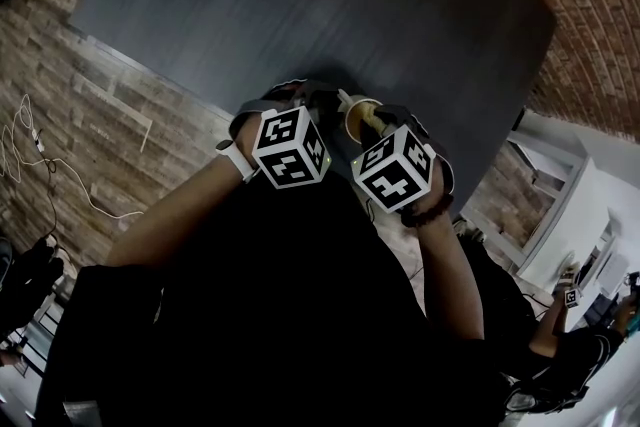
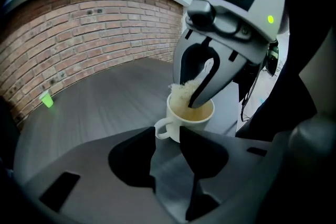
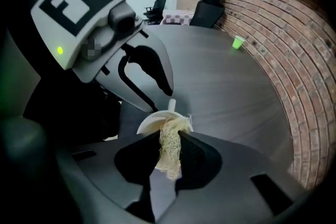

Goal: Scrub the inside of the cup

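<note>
Dark table [image 1: 300, 5], brick wall behind. Cup [image 2: 195, 122] at its near edge, handle clamped in left gripper [image 2: 167, 132]. Right gripper [image 3: 169, 134] pinches scrubber [image 3: 169, 157], dipped inside. Scrubbing apparently under way; next, sweep around the wall.

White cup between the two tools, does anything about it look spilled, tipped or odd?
Nothing stands out. The white ceramic cup is upright, the left tool shut on its handle, the right tool holding a pale fibrous scrubber down into it. No spill shows around it.
</note>
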A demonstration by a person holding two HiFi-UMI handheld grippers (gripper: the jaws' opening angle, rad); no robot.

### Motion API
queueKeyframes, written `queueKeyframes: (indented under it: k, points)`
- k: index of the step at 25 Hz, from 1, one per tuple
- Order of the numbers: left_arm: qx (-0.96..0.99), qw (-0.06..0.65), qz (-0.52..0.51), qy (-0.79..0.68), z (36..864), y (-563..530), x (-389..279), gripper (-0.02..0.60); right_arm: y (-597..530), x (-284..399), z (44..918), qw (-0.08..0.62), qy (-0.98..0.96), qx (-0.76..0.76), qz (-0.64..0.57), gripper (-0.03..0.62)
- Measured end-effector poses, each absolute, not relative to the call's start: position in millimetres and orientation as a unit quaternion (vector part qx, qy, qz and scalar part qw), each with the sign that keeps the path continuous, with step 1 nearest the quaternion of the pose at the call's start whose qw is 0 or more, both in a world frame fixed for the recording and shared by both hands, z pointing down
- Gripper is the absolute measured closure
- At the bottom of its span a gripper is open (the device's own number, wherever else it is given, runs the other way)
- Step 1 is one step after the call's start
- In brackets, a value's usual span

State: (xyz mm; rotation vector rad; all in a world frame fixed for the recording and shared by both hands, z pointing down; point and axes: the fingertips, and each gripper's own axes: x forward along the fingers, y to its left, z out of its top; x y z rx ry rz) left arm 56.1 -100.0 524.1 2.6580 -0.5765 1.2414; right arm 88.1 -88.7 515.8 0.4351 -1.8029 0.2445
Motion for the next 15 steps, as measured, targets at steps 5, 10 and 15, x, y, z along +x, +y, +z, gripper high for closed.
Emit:
queueKeyframes:
  k: [5, 10, 15]
  points:
    - [0.887, 0.08, 0.411, -0.194, 522.6, -100.4, 50.4, 0.426, -91.8, 93.9, 471.3, 0.559, -0.789, 0.223, 0.123, 0.511]
    - [0.888, 0.08, 0.409, -0.193, 521.9, -98.6, 47.5, 0.426, -102.1, 106.8, 429.3, 0.522, -0.8, 0.27, 0.121, 0.51]
    - [0.888, 0.08, 0.412, -0.187, 522.3, -96.7, 52.9, 0.426, -101.4, 101.9, 431.6, 0.506, -0.815, 0.249, 0.133, 0.511]
